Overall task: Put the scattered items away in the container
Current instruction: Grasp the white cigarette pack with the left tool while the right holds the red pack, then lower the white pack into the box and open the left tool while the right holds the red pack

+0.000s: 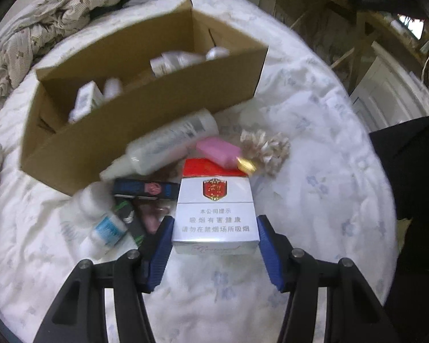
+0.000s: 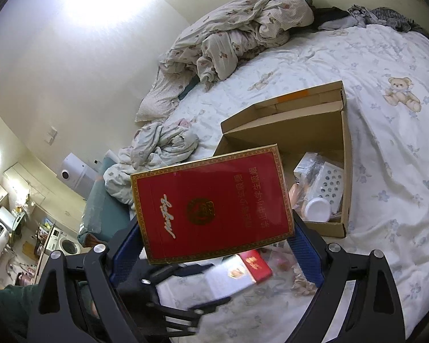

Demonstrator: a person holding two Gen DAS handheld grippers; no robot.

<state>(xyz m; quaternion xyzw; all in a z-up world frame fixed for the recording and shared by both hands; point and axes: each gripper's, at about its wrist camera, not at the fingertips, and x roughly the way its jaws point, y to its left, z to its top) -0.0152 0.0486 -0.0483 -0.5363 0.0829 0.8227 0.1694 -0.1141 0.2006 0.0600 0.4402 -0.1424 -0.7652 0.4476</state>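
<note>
cardboard box [image 1: 146,131] on the bed [image 1: 314,114], partly filled. white cigarette pack [image 1: 214,214] is clamped by the left tool [image 1: 214,228]; red carton [image 2: 211,203] by the right tool [image 2: 214,243]. clear bottle [image 1: 168,143], pink item [image 1: 217,150] and others are left outside.

Open brown cardboard box [image 1: 146,131] on the bed holding small bottles, white-and-red cigarette pack [image 1: 214,214] upright, clear squeeze bottle [image 1: 168,143] lying beside the box, large red carton [image 2: 211,203] tilted above the bed
</note>
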